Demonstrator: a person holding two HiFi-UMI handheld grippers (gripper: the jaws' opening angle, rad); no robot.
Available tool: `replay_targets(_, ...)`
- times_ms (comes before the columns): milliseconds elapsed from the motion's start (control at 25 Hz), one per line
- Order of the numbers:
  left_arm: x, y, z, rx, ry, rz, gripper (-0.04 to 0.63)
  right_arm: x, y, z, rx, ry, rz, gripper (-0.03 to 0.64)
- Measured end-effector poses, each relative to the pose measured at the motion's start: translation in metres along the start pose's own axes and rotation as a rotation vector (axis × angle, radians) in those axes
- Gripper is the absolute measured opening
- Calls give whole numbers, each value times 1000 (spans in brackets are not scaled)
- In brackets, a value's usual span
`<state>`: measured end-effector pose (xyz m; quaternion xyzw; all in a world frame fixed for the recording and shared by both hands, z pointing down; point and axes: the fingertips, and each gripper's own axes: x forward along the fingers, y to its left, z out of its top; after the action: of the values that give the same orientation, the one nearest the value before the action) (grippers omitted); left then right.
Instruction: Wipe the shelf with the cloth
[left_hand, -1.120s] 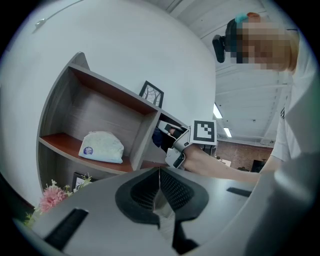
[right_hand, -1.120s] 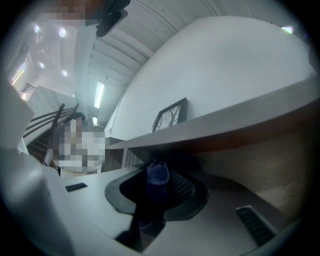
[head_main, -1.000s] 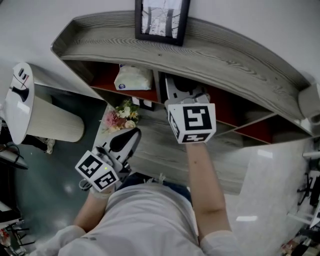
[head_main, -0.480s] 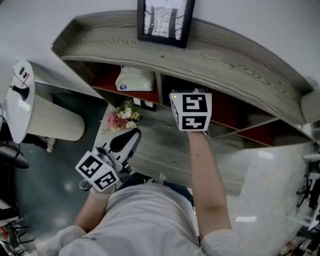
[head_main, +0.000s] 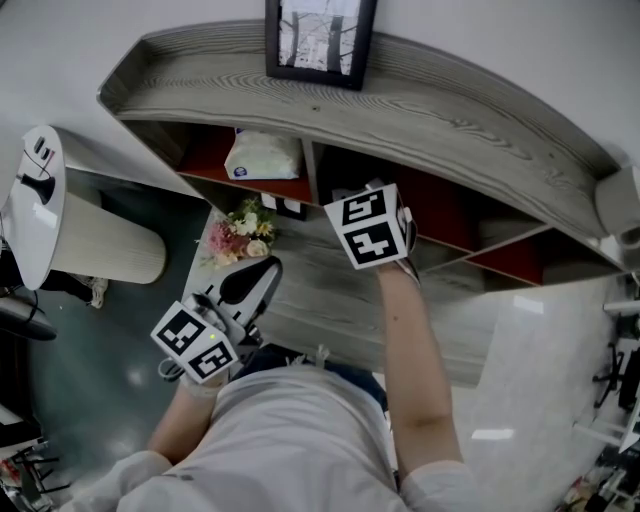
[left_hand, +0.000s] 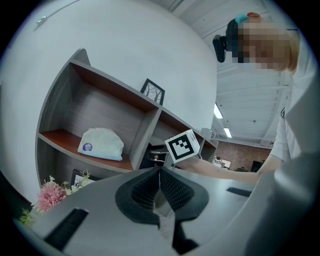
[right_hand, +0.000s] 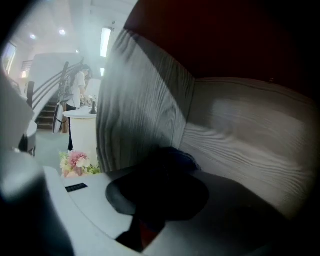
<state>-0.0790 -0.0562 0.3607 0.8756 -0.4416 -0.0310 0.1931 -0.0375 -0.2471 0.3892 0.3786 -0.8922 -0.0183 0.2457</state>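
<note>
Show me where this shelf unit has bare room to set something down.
The top board is bare on both sides of the picture frame. The far-right red compartment looks bare. Crowded: the left compartment holds a white pack, the middle one the right claw with its cloth, and flowers sit below.

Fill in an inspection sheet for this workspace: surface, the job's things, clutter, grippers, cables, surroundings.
Surface: grey wood shelf unit with red inner boards.
Job's things: dark cloth, pinched at the jaws of the right gripper, close to the compartment's grey wall.
Clutter: picture frame on top; white pack in the left compartment; flowers below it.
Grippers: right gripper shut on the cloth, inside the middle compartment; left gripper jaws together, empty, held low.
Cables: nothing seen.
Surroundings: white pedestal table at left; white wall behind.
</note>
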Motion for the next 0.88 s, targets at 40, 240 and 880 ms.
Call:
replay_targets(40,0,-1,0,0,1,-2,17,-2,4,-1,-3,3,13,78)
replay_targets(240,2,-7,-2,2,4,-19,17,-20,24,-2,46,-23,89,78)
replay_targets(880,30,-33,-5,3,23,-143,17,-109,-28,4,309,-294,-179,80)
